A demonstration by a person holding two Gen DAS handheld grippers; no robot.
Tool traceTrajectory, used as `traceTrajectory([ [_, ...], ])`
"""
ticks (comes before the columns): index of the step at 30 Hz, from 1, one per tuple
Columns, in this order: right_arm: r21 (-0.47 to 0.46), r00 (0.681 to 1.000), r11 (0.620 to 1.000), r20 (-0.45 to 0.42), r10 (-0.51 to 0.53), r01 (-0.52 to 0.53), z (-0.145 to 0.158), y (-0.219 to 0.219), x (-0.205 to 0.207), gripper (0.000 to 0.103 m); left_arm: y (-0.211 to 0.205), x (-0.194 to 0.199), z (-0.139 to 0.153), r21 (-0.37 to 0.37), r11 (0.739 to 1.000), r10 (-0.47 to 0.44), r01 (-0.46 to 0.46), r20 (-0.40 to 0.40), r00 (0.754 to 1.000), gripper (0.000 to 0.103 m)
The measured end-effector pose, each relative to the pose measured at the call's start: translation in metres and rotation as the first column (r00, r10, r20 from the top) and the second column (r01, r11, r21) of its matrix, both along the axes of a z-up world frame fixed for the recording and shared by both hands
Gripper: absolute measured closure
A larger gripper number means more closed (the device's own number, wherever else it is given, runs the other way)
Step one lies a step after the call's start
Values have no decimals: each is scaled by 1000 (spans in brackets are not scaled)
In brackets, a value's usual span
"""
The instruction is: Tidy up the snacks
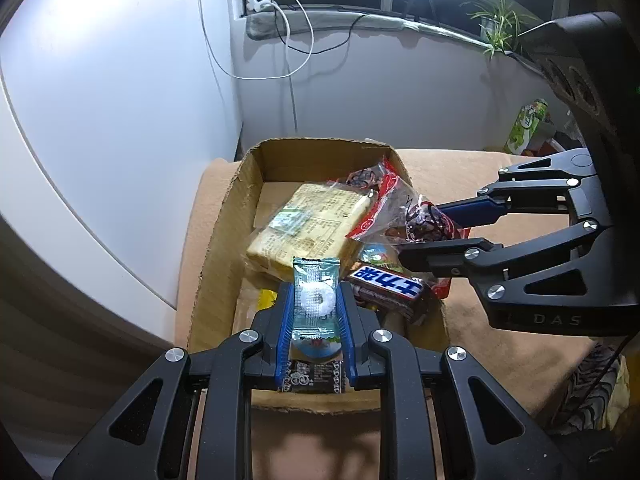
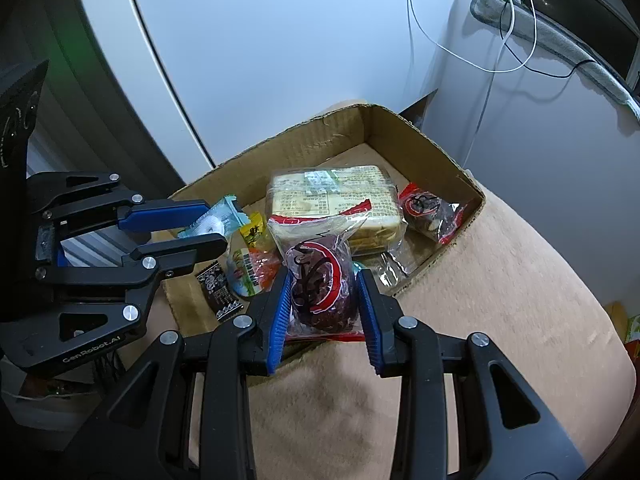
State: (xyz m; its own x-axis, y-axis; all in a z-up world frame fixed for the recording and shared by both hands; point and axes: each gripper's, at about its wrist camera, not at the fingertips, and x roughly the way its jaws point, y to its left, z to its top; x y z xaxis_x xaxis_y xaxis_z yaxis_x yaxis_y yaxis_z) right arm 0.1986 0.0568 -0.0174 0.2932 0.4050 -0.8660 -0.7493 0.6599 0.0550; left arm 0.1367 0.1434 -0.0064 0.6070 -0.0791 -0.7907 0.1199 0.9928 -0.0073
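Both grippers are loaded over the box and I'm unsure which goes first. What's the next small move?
Probably open the left gripper: its mint candy packet already hangs inside the cardboard box, while the right gripper holds the red-date packet at the box's near edge.

Left tool (image 1: pixel 316 300) (jaws narrow) and right tool (image 2: pixel 325 300) both clamped.

box (image 2: pixel 436 152): plain brown cardboard
cloth (image 2: pixel 500 280): beige-tan
candy (image 1: pixel 316 300): teal wrapper, white ring inside, blue-and-white picture at its lower end
date bag (image 2: pixel 320 280): clear, red band with white trim, dark maroon fruit
second date bag (image 2: pixel 430 212): clear with red and black print
bread (image 2: pixel 332 196): pale yellow, dark small print, green-white label
bar (image 1: pixel 386 282): brown wrapper, blue panel, white characters
sachet (image 2: pixel 218 290): black, white print
pads (image 2: pixel 280 308): blue, ribbed
left gripper (image 1: pixel 316 312): black
right gripper (image 2: pixel 322 300): black
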Motion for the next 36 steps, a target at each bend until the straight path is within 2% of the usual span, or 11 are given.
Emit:
traceTrajectory([
  [9, -13, 1000, 1000, -12, 5, -5, -9, 4, 6, 69, 4, 8, -8, 0, 1000, 11, -11, -11, 1000, 83],
  [10, -14, 1000, 1000, -7, 4, -4, -9, 4, 6, 67, 4, 9, -8, 1, 1000, 15, -15, -11, 1000, 81],
  [12, -18, 1000, 1000, 0, 0, 0, -9, 3, 5, 56, 5, 10, -9, -3, 1000, 19, -19, -14, 1000, 81],
  [14, -10, 1000, 1000, 7, -4, 4, -7, 2, 5, 51, 6, 9, -8, -2, 1000, 23, -23, -15, 1000, 81],
  [17, -2, 1000, 1000, 14, -7, 7, -3, -2, 4, 51, 6, 8, -8, -2, 999, 34, -34, -16, 999, 77],
  [36, 38, 998, 999, 58, -19, 17, 16, -26, -24, 50, -8, -25, 14, -2, 998, 58, -58, 65, 996, 77],
])
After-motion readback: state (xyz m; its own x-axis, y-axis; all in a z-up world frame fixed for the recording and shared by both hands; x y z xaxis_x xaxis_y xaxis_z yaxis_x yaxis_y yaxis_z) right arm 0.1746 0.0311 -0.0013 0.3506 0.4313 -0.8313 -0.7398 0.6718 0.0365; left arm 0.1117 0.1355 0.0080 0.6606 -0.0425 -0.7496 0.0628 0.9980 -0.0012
